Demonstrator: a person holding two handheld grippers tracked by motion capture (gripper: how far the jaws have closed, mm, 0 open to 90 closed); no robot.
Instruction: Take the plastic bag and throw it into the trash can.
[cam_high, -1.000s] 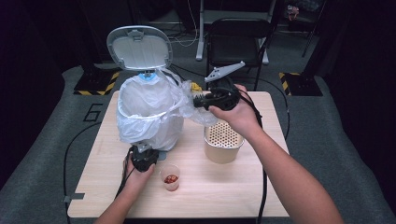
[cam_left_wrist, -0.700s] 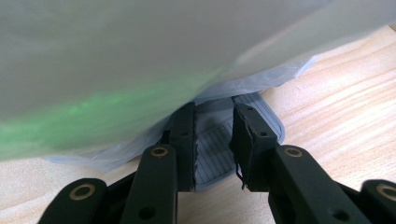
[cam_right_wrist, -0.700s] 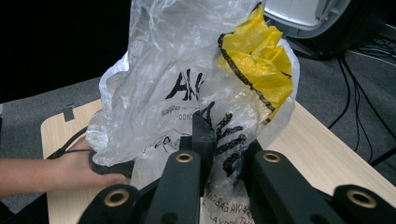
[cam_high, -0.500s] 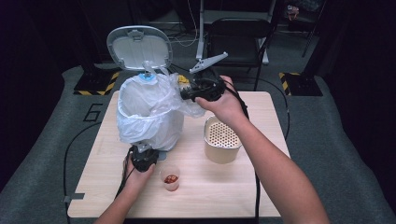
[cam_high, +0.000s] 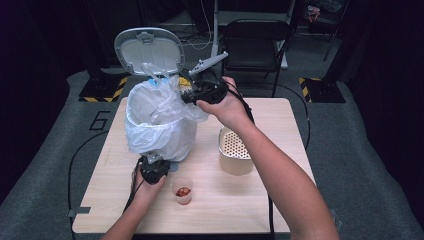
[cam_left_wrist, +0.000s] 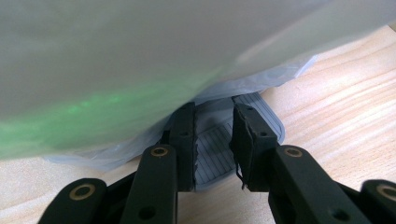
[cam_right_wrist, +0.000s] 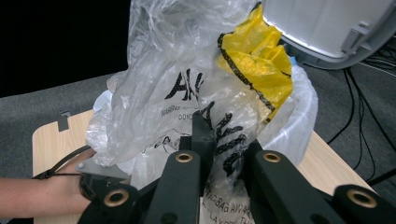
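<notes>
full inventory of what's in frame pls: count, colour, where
bin: 1, white liner over it, left half of table, lid open
lid: 1, grey-white, raised behind the bin
pedal: 1, grey ribbed, at the bin's base on the table
clear bag: 1, transparent with black print and a yellow patch, over the bin mouth
perforated container: 1, beige, right of the bin
small cup: 1, clear with red contents, front of table
table: 1, light wood
chair: 1, black, behind the table
left gripper: black, jaws either side of the pedal
right gripper: black, shut on the clear bag, above the bin
</notes>
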